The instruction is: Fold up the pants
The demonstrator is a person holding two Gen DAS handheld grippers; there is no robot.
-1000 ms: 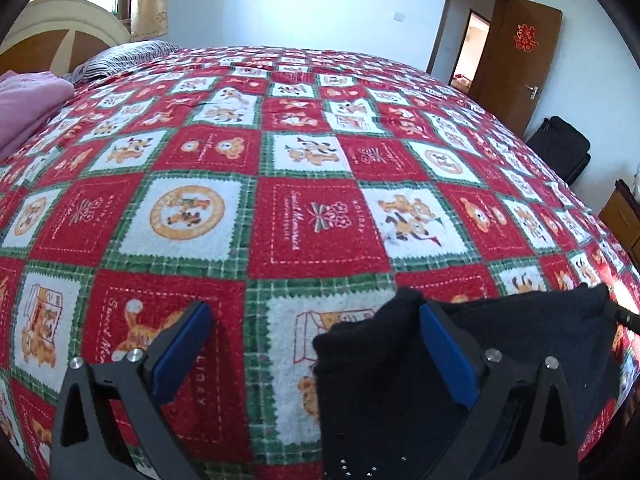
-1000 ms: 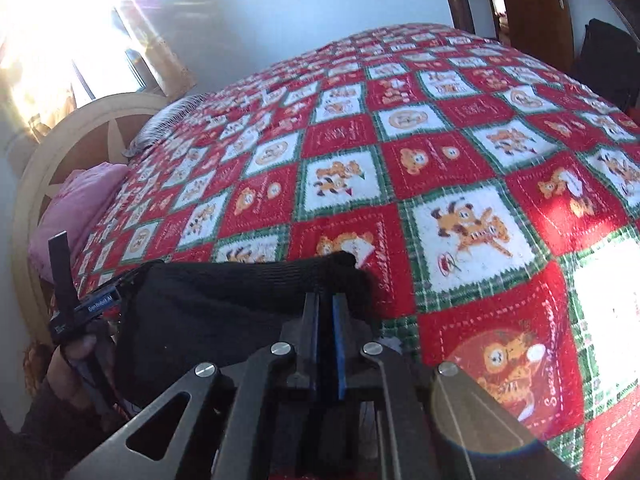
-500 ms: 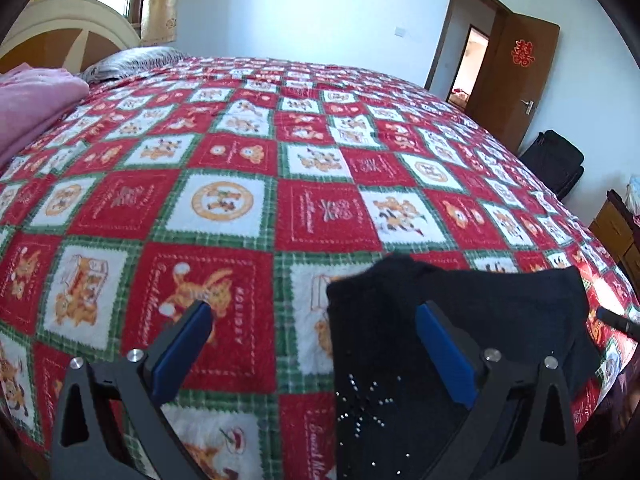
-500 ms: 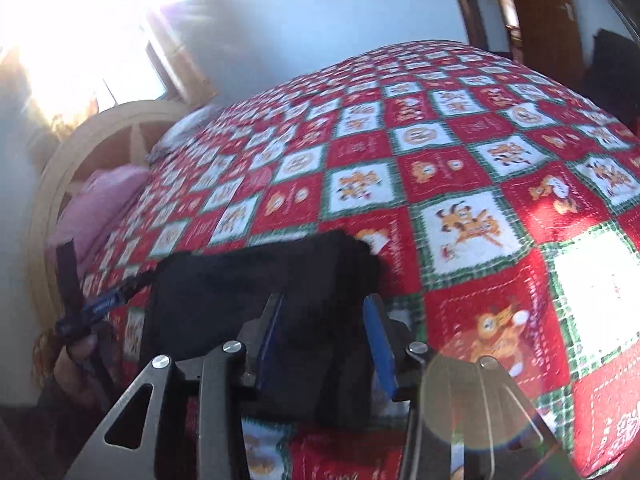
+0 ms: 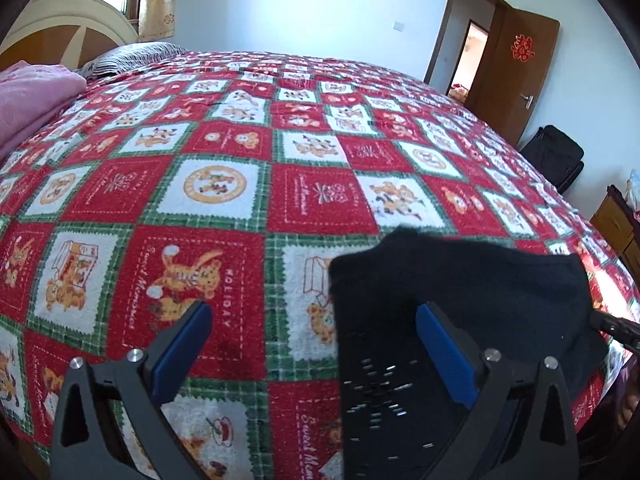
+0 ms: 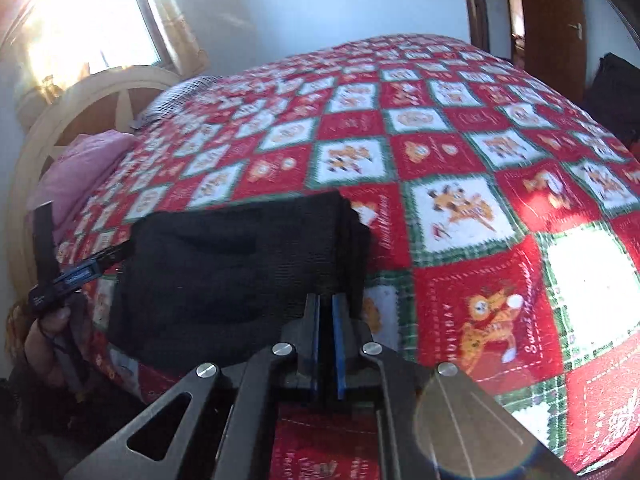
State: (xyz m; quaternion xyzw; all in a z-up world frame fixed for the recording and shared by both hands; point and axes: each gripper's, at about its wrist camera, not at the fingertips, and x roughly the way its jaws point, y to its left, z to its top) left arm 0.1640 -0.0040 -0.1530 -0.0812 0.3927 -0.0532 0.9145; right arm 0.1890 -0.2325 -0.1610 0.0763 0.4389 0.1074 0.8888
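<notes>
Pants [image 5: 460, 280], folded into a black bundle, lie on the bed [image 5: 280, 160]. Left hand-held gripper [image 5: 316, 344] stands wide apart over their edge. Right hand-held gripper [image 6: 326, 320] has just closed together at their near edge; whether fabric is pinched, I cannot tell.

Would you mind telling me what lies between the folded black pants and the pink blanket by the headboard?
Only bare quilt: in the left wrist view, nothing rests on the red patchwork squares between the folded black pants and the pink blanket.

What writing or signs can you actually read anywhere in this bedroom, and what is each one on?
"HOLIDAY": red square of the bedspread, beside the cartoon tiger.
"Sweet Memories": same square, in script.
Red double-happiness sign: on the open wooden door.
Small script on the other squares: too small to read.
Label on the blue tag: too blurred to read.
</notes>
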